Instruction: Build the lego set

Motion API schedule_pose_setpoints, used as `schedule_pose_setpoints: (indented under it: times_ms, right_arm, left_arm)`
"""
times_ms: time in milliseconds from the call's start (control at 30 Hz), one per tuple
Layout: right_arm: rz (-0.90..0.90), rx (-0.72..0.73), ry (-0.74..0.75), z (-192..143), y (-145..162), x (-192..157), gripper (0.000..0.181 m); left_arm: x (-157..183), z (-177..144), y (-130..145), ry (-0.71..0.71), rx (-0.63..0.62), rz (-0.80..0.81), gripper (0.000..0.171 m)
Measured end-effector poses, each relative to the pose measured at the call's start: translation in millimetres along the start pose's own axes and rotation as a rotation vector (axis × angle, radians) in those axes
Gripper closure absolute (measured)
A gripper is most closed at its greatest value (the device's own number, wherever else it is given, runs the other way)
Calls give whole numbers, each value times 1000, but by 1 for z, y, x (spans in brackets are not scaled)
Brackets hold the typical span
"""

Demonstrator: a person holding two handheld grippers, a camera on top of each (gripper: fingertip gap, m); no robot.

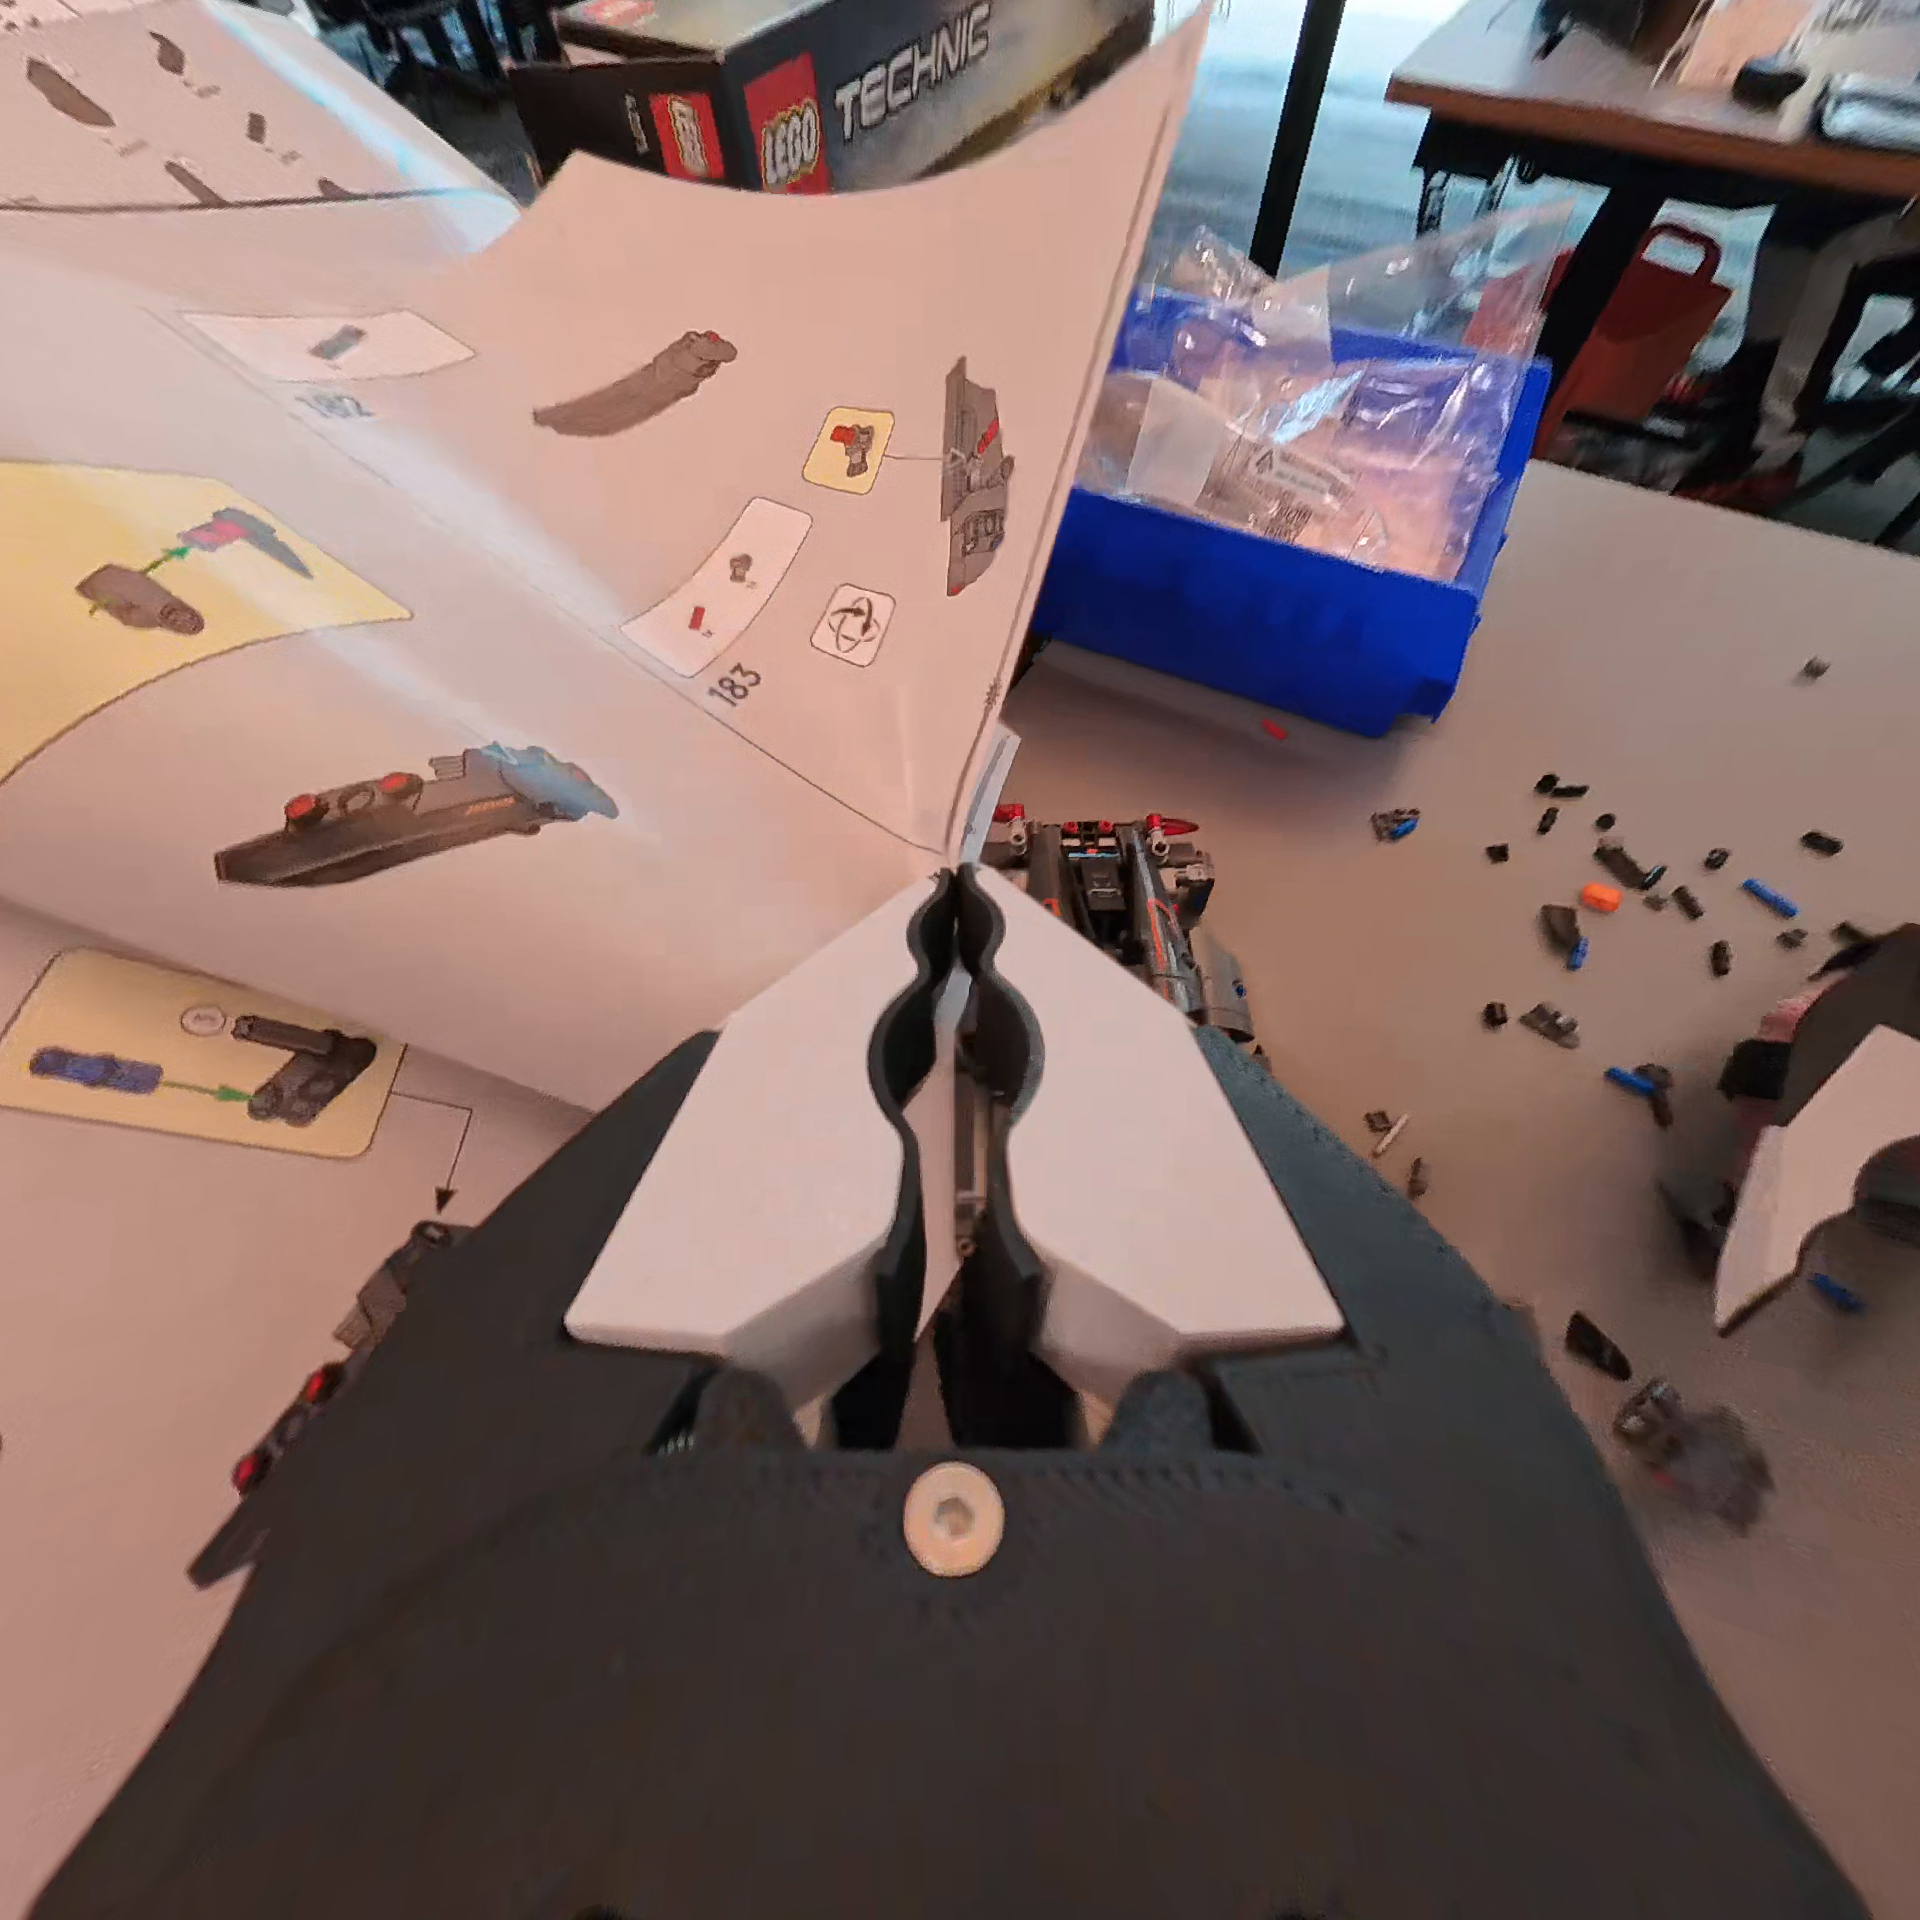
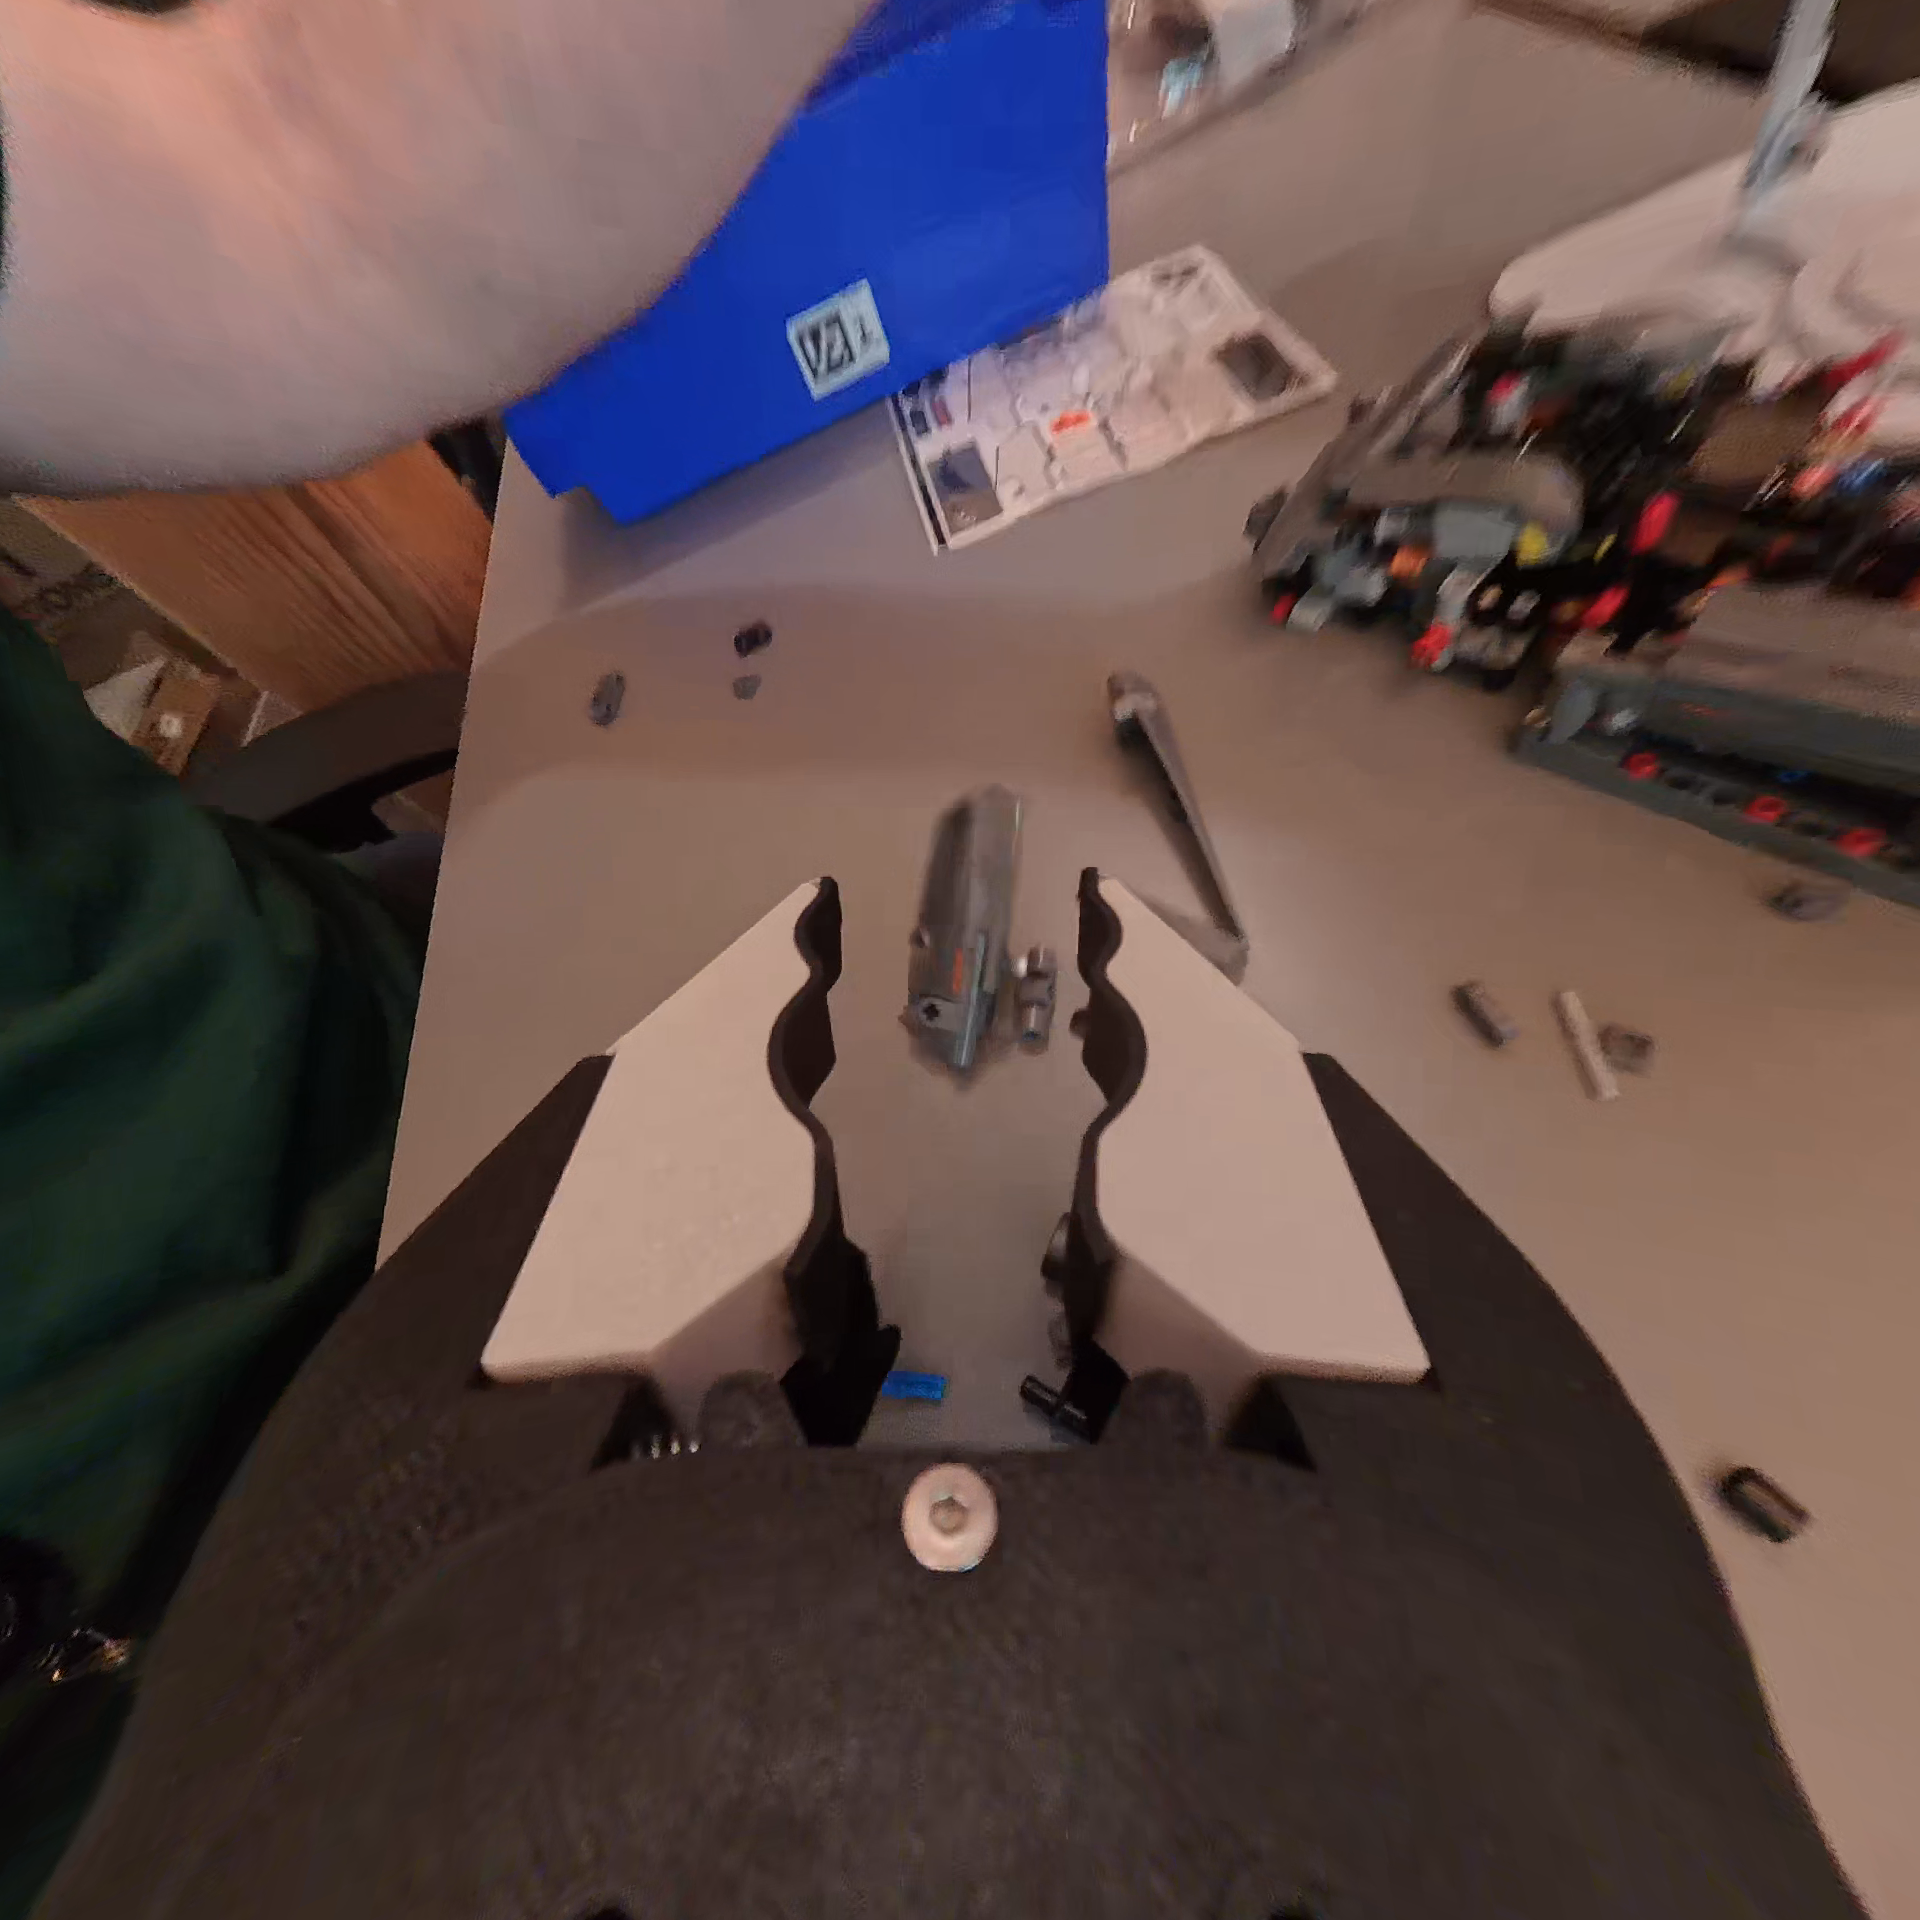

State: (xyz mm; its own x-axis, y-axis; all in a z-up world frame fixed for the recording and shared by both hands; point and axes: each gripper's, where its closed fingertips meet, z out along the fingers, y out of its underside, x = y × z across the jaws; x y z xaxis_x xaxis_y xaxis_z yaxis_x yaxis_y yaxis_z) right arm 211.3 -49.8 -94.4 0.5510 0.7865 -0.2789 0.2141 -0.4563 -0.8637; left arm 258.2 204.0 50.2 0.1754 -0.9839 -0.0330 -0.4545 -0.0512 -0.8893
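Note:
My left gripper (image 1: 954, 883) is shut on the edge of a page of the instruction booklet (image 1: 727, 499) and holds the page lifted and curled above the open booklet. Behind the page a partly built dark grey and black model (image 1: 1122, 894) lies on the table. My right gripper (image 2: 954, 894) is open and empty, low over the table, with a small grey sub-assembly (image 2: 966, 935) lying between its fingertips. A long grey curved piece (image 2: 1174, 810) lies just to the right of it. The large model (image 2: 1538, 520) sits at the right of the right wrist view, blurred.
A blue bin (image 1: 1278, 582) holding clear plastic bags stands behind the booklet; it also shows in the right wrist view (image 2: 883, 260). The set's box (image 1: 810, 94) is at the back. Several small loose pieces (image 1: 1621, 914) lie scattered on the grey table. A sticker sheet (image 2: 1101, 405) lies flat. A green sleeve (image 2: 156, 987) is at left. The long grey curved piece (image 2: 1174, 810) is about 8 cm from my right fingertips and 30 cm from my left.

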Motion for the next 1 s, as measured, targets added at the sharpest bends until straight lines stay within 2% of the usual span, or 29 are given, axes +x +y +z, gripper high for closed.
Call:
schedule_pose_setpoints:
  times_ms: [100, 200, 233, 300, 400, 500, 600, 733, 767, 833, 1000]
  right_arm:
    - [-94, 136, 67, -21, -51, 5, 132]
    - [-137, 259, 199, -41, -119, 36, 127]
    - [-122, 342, 237, -51, -147, 49, 129]
    - [-62, 486, 260, -68, -193, 78, 119]
    - [46, 630, 209, -70, -233, 118, 108]
    - [105, 679, 182, -49, -257, 147, 104]
    - [128, 684, 157, -24, -274, 160, 116]
    - [56, 647, 78, 9, -294, 148, 123]
    - [19, 620, 73, 17, -297, 144, 123]
    - [-45, 549, 65, 34, -300, 135, 125]
    - [-204, 412, 75, 65, -300, 119, 124]
  left_arm:
    - [3, -9, -6, 29, 79, -61, 171]
    - [7, -13, -7, 67, 120, -105, 171]
    - [6, -15, -7, 62, 134, -109, 171]
    - [10, -22, -11, 88, 196, -148, 171]
    - [13, -32, -13, 91, 267, -179, 171]
    - [16, -40, -13, 118, 329, -228, 171]
    - [19, -50, -12, 149, 379, -265, 171]
    - [8, -69, -5, 85, 453, -285, 171]
    - [-1, -77, -4, 4, 474, -262, 158]
    - [-5, -102, -11, -105, 554, -174, 143]
    - [-5, -133, -33, -117, 605, -92, 115]
